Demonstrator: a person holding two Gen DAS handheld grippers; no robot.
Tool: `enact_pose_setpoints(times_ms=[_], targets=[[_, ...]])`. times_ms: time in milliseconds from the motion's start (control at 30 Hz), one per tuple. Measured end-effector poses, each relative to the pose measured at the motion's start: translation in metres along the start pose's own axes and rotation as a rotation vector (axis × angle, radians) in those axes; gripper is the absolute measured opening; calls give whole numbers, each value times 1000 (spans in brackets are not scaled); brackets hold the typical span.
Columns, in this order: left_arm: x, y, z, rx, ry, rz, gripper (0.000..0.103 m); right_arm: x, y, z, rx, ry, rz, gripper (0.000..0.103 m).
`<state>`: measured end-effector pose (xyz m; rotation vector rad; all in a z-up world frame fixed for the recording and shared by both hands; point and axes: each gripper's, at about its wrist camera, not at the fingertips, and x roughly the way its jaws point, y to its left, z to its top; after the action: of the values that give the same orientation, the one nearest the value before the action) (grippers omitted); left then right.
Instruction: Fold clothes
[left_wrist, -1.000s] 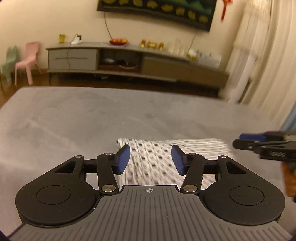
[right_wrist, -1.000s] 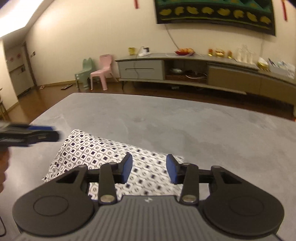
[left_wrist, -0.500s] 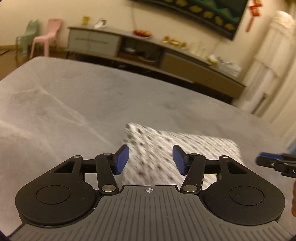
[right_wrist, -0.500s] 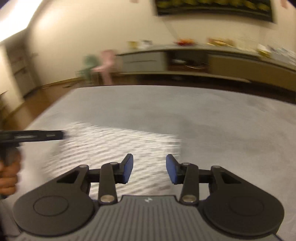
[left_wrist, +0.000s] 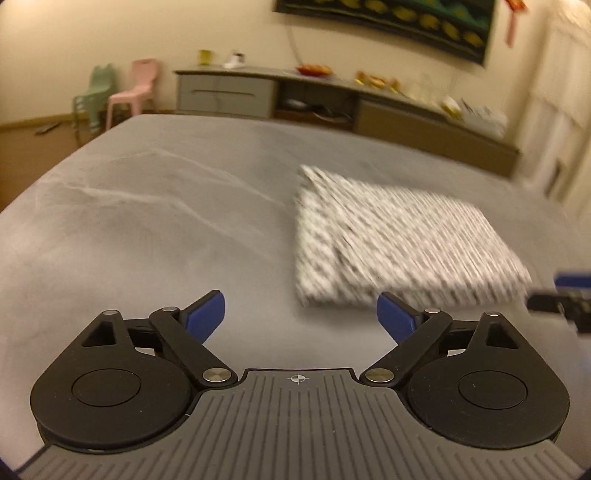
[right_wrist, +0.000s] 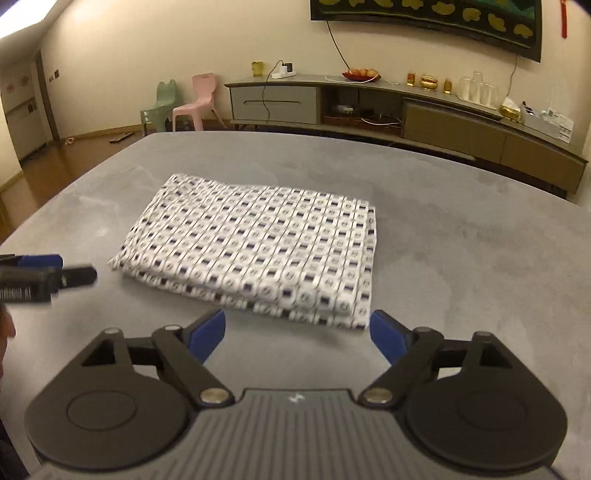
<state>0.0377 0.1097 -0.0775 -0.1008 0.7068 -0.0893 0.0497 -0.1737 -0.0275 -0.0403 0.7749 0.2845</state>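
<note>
A: Where is the folded cloth (right_wrist: 258, 247)?
B: Flat on the grey table (right_wrist: 461, 236), at twelve o'clock just ahead of the right gripper (right_wrist: 297, 334) and at two o'clock from the left gripper (left_wrist: 301, 317).
A: And the jaws?
B: Both pairs are spreading wide, nothing between them.

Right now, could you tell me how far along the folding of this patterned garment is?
The patterned garment already lies folded into a flat layered rectangle on the grey table. Nothing is in hand: the left tool and right tool are opening with nothing between the fingers. No other clothes show, so little seems left.
</note>
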Motion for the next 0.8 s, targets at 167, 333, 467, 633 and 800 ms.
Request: enact_pose_setpoints(times_ms=[167, 333, 467, 633, 800], targets=[[-16, -36, -16, 50, 49, -41, 90, -11, 8, -20, 29, 12, -2, 88], [-26, -62, -26, 89, 80, -73, 93, -25, 8, -34, 34, 4, -16, 88], [-33, -74, -32, 90, 94, -98, 93, -32, 4, -37, 42, -10, -25, 89], [-38, -80, -33, 67, 105, -96, 93, -36, 3, -37, 43, -22, -29, 90], [-40, -83, -31, 57, 107, -73, 93, -37, 4, -37, 40, -29, -36, 91]])
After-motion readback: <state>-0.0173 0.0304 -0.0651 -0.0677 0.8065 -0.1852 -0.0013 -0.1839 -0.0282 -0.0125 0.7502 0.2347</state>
